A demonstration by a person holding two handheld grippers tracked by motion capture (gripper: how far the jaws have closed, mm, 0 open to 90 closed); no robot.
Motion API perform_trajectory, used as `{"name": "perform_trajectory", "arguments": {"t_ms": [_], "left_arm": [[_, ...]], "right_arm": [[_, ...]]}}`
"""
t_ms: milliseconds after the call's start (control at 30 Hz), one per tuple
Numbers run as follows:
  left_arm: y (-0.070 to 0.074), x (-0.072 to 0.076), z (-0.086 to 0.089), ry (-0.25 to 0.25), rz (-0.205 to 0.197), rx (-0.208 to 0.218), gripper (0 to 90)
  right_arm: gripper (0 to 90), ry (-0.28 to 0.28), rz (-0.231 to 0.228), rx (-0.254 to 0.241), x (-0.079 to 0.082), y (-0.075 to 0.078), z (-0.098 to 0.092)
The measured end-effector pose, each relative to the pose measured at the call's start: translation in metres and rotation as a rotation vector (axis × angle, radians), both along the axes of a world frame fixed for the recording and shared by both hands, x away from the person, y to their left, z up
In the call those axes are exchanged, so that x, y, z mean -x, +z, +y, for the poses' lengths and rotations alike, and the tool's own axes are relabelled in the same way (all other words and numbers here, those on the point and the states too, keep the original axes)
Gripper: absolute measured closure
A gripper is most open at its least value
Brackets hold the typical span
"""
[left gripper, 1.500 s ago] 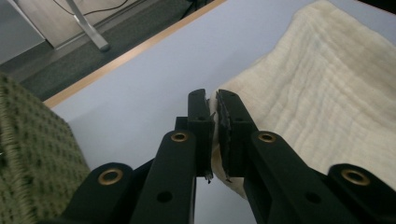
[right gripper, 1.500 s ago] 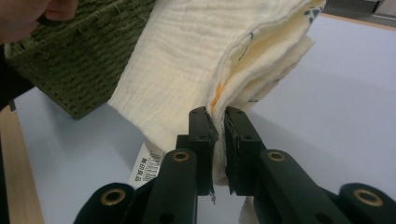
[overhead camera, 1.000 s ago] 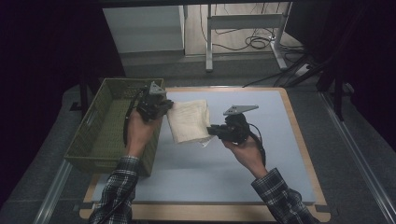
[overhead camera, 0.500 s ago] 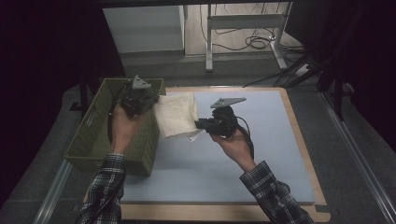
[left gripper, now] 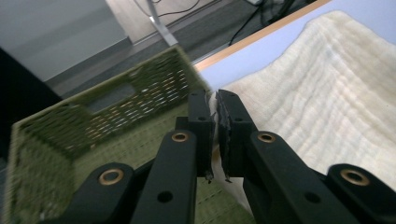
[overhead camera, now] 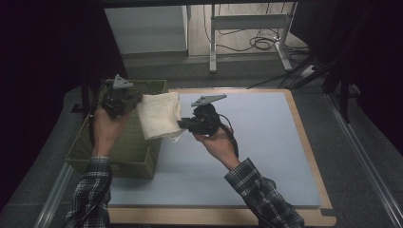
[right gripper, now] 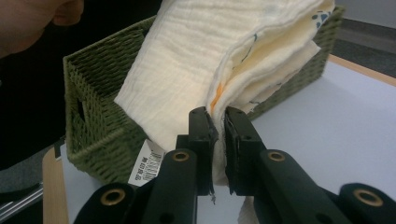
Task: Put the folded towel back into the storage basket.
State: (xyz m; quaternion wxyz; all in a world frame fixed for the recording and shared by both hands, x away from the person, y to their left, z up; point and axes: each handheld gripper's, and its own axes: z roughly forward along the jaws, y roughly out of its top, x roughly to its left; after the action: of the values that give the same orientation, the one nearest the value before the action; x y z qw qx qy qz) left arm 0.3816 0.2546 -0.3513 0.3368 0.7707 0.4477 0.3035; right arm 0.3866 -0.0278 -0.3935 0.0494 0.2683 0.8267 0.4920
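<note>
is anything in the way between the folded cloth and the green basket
Nothing visible is. The folded cloth, gripped by left gripper and right gripper, hangs over the green basket rim, whose open top looks clear.

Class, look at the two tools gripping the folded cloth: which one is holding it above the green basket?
The left tool: it grips the cloth at the edge above the basket, while the right tool holds the opposite edge above the blue mat.

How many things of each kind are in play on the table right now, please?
Folded cream cloth: 1
Green woven basket: 1
Hand-held tools: 2, the left tool and the right tool, each shut on an edge of the cloth
Blue table mat: 1
Total: 5
</note>
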Motion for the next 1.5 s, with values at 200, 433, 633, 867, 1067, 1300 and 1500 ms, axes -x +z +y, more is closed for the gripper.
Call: {"name": "perform_trajectory", "arguments": {"t_ms": [200, 433, 633, 867, 1067, 1300, 1500], "left_arm": [[-0.001, 0.009, 0.024, 0.036, 0.0, -0.002, 84.9], [-0.01, 0.015, 0.049, 0.076, 0.017, -0.003, 84.9], [-0.021, 0.019, 0.068, 0.109, 0.039, -0.014, 85.0], [-0.034, 0.021, 0.084, 0.131, 0.066, -0.019, 85.0], [-0.045, 0.024, 0.093, 0.137, 0.09, -0.02, 84.9], [-0.06, 0.024, 0.098, 0.131, 0.122, -0.018, 84.8], [-0.072, 0.022, 0.095, 0.114, 0.146, -0.014, 84.8]], "right_arm": [[81.7, 0.029, -0.001, 0.001, 0.001, -0.003, 0.027], [81.6, 0.055, 0.016, -0.002, 0.001, -0.011, 0.056], [81.6, 0.076, 0.04, 0.006, 0.003, -0.02, 0.082], [81.6, 0.101, 0.068, 0.026, 0.01, -0.034, 0.112], [81.6, 0.107, 0.089, 0.055, 0.017, -0.044, 0.131], [81.5, 0.112, 0.117, 0.09, 0.025, -0.053, 0.146], [81.3, 0.099, 0.13, 0.113, 0.03, -0.057, 0.147]]}}
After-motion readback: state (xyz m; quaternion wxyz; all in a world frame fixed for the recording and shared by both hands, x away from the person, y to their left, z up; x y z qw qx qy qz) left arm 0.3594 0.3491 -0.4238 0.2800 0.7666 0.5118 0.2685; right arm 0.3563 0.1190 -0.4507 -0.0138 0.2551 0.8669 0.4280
